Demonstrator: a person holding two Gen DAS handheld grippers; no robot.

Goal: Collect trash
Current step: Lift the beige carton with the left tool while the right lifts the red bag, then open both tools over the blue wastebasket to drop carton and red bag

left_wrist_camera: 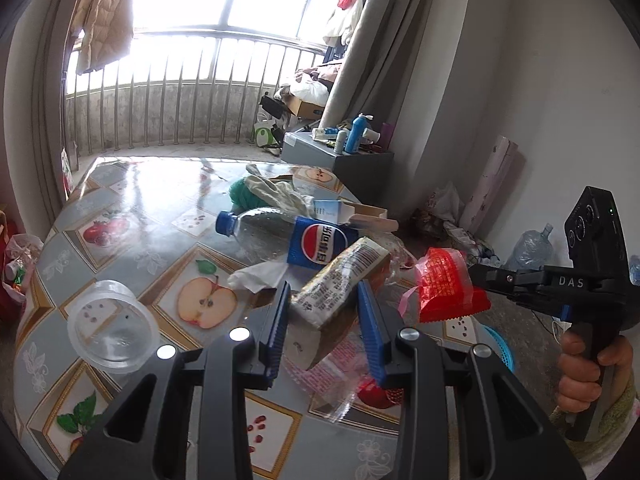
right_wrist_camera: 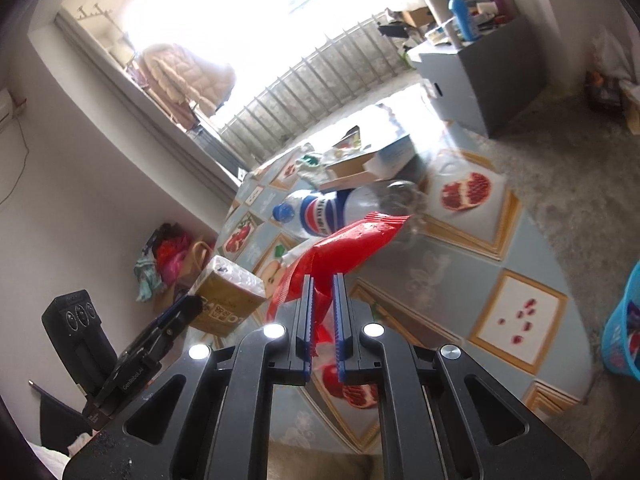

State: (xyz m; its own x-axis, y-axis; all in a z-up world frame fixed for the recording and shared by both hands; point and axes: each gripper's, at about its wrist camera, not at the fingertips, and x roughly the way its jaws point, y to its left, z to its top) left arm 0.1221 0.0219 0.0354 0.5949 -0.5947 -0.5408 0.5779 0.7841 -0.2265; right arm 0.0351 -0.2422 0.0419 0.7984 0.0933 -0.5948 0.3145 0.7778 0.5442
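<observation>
The left gripper (left_wrist_camera: 324,316) clamped a brown packet (left_wrist_camera: 340,280) above the table (left_wrist_camera: 132,200); the right gripper (right_wrist_camera: 323,312) pinched a red wrapper (right_wrist_camera: 352,248) beside it. That thin wrapper could slip before reaching the blue basket (right_wrist_camera: 622,332)

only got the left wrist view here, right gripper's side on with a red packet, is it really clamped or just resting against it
Observer: Clamped. In the right wrist view the right gripper has its blue pads shut on the red plastic snack packet.
Operator: anywhere to drop it
Observer: Yes, a blue plastic basket sits on the floor past the table's edge, with rubbish already inside.
Operator: what's my left one got
Observer: From the right wrist view, the left gripper holds a tan paper-wrapped pack, whose end shows white rolls.
</observation>
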